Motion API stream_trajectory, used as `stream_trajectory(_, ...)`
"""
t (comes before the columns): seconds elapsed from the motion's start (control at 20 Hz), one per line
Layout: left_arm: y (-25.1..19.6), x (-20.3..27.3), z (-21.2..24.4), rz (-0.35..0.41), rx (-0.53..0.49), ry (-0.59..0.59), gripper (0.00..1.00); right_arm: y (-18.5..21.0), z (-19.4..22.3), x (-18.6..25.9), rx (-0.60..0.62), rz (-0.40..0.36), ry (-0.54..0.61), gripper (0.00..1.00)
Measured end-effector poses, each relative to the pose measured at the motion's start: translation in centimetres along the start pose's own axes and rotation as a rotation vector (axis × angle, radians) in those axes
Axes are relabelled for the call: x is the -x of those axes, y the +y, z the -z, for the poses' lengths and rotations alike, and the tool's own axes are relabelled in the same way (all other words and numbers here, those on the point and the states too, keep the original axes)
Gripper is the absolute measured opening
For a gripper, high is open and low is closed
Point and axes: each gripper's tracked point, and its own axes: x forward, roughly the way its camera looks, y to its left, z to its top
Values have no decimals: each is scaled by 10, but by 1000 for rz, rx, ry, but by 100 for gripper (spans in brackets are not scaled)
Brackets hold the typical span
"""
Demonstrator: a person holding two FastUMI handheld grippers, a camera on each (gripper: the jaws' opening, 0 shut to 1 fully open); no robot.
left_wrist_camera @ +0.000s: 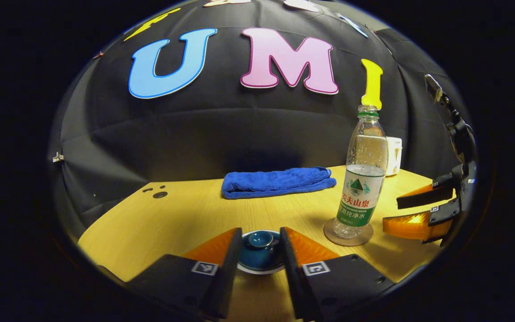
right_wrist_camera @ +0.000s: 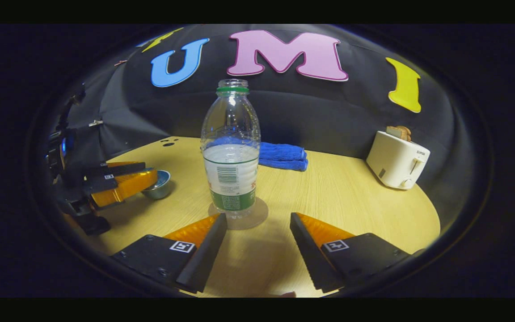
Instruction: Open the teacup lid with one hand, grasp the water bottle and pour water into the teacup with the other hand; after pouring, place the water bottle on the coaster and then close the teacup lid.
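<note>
My left gripper (left_wrist_camera: 260, 250) straddles the teacup lid (left_wrist_camera: 260, 240), maybe touching; my right gripper (right_wrist_camera: 257, 232) gapes wide just short of the water bottle (right_wrist_camera: 231, 152) on its coaster (right_wrist_camera: 257, 213).

A staged recording booth dressed as a bit of kitchen: black cloth wall (right_wrist_camera: 311, 112) draped close behind a round wooden table (right_wrist_camera: 329, 188), on which a white toaster (right_wrist_camera: 397, 164) holding bread stands right of a folded blue towel (right_wrist_camera: 282, 155) lying near the table's back edge.
</note>
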Motion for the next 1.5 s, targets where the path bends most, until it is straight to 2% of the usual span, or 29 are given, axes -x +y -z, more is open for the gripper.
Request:
stream_trajectory(0.05, -1, 2, 0, 8, 4, 5, 64, 1, -3, 1, -3, -1, -5, 88)
stream_trajectory(0.1, -2, 4, -1, 9, 11, 3, 76, 2, -5, 4, -6, -2, -11, 88)
stream_trajectory(0.15, 1, 8, -6, -2, 17, -9, 94, 3, -10, 7, -6, -3, -23, 88)
stream_trajectory(0.2, 2, 11, -10, -9, 21, -16, 100, 4, -15, 10, -5, -5, -31, 88)
stream_trajectory(0.25, 3, 17, -15, -13, 31, -18, 98, 6, -21, 14, -4, -7, -39, 89)
stream_trajectory(0.3, 4, 21, -19, -18, 44, -16, 98, 6, -27, 18, -7, -5, -47, 99)
stream_trajectory(0.35, 5, 27, -25, -25, 60, -13, 98, 7, -33, 24, -17, -5, -57, 100)
stream_trajectory(0.6, 11, 64, -73, -43, 87, -14, 98, 16, -90, 66, -57, -2, -135, 100)
stream_trajectory(0.9, 16, 117, -161, -45, 134, -53, 98, 30, -163, 123, -51, -7, -209, 100)
stream_trajectory(1.1, 22, 147, -214, -59, 88, -106, 98, 38, -205, 161, -40, -10, -259, 100)
stream_trajectory(1.3, 13, 172, -251, -34, 67, -134, 98, 40, -240, 197, -31, -22, -325, 98)
stream_trajectory(1.5, 5, 191, -282, -28, 43, -176, 98, 30, -256, 220, 27, 0, -356, 98)
